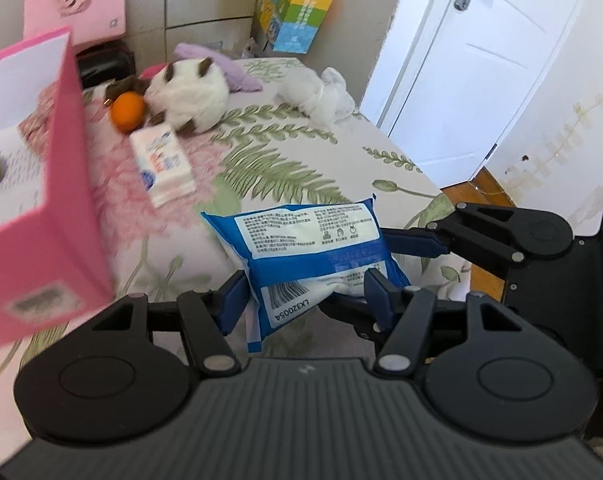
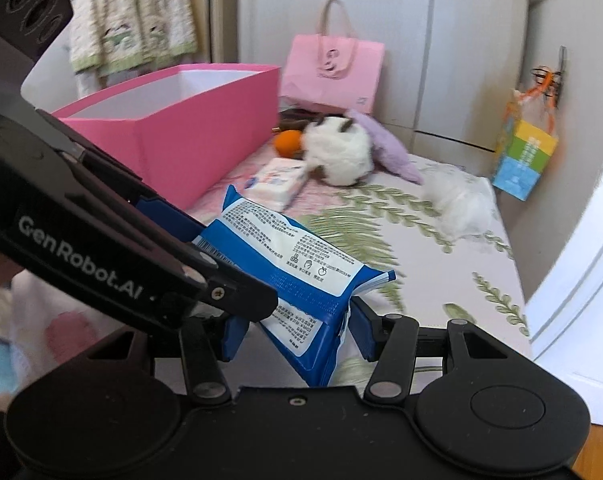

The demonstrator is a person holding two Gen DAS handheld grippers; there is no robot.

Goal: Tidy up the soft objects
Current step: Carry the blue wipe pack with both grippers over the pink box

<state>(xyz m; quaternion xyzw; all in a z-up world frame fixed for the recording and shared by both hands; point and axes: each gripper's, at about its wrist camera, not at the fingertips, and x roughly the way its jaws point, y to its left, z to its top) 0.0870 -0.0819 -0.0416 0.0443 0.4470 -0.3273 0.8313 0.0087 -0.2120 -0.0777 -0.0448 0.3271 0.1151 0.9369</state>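
Note:
A blue and white wipes pack (image 1: 309,248) is held above the bed by both grippers at once. My left gripper (image 1: 301,300) is shut on its near end; the right gripper (image 1: 433,240) reaches in from the right and pinches its far side. In the right wrist view the pack (image 2: 297,276) sits between my right gripper's (image 2: 293,334) pads, with the left gripper (image 2: 205,240) clamping it from the left. An open pink box (image 2: 173,136) stands on the bed at left. A white plush cat (image 1: 189,94), a white tissue pack (image 1: 163,166) and a white fluffy item (image 1: 321,98) lie on the bed.
An orange (image 1: 128,112) lies beside the plush cat. A purple plush (image 2: 385,146) lies behind it. A pink paper bag (image 2: 333,72) leans at the wall, a colourful bag (image 2: 521,156) hangs by the bed, and a white door (image 1: 473,60) is at right.

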